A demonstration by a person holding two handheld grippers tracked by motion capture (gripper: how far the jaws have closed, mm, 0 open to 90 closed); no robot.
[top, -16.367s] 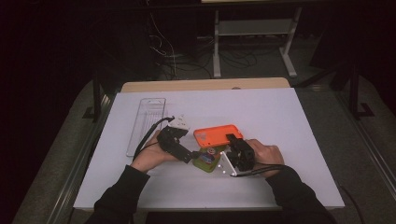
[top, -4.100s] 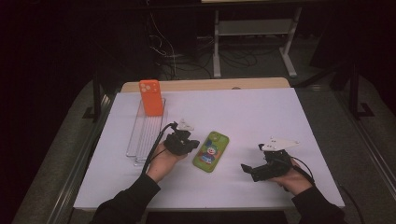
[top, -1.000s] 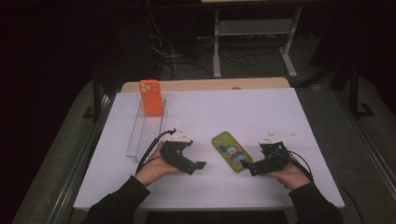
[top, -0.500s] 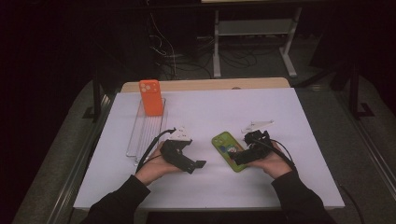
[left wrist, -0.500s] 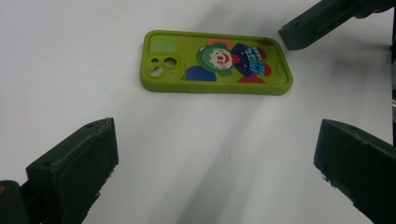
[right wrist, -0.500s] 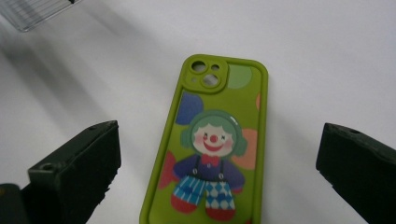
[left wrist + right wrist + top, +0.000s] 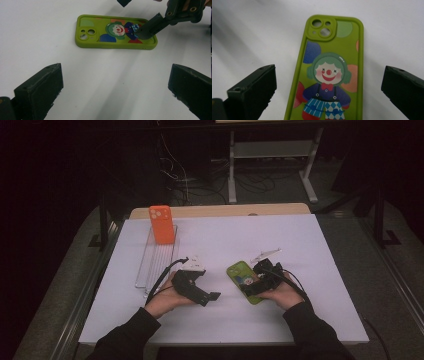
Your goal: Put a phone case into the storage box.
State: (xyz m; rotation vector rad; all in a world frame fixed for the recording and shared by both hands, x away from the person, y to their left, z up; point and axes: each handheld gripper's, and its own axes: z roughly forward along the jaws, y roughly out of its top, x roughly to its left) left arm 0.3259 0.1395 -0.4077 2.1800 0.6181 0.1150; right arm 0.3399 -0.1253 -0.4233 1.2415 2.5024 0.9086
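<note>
A green phone case (image 7: pixel 240 275) with a clown picture lies flat on the white table, camera cutouts toward the far side. My right gripper (image 7: pixel 252 287) hovers low over its near end, open, with one jaw on each side of the case (image 7: pixel 329 75) and not touching it. My left gripper (image 7: pixel 210 297) rests to the left of the case, open and holding nothing, pointing at the case (image 7: pixel 115 31). In the left gripper view one right gripper finger (image 7: pixel 150 26) reaches over the case's bottom end. An orange phone case (image 7: pixel 162 224) stands upright in a clear rack (image 7: pixel 155 257).
The white table top (image 7: pixel 310 245) has bare room to the right and behind the green case. The clear rack runs along the left side. A wooden edge (image 7: pixel 220 211) borders the far side, with dark floor, cables and a stand beyond.
My right gripper has moved left from beside the green case to over its near end, jaws still apart. The left gripper and both cases have stayed put.
</note>
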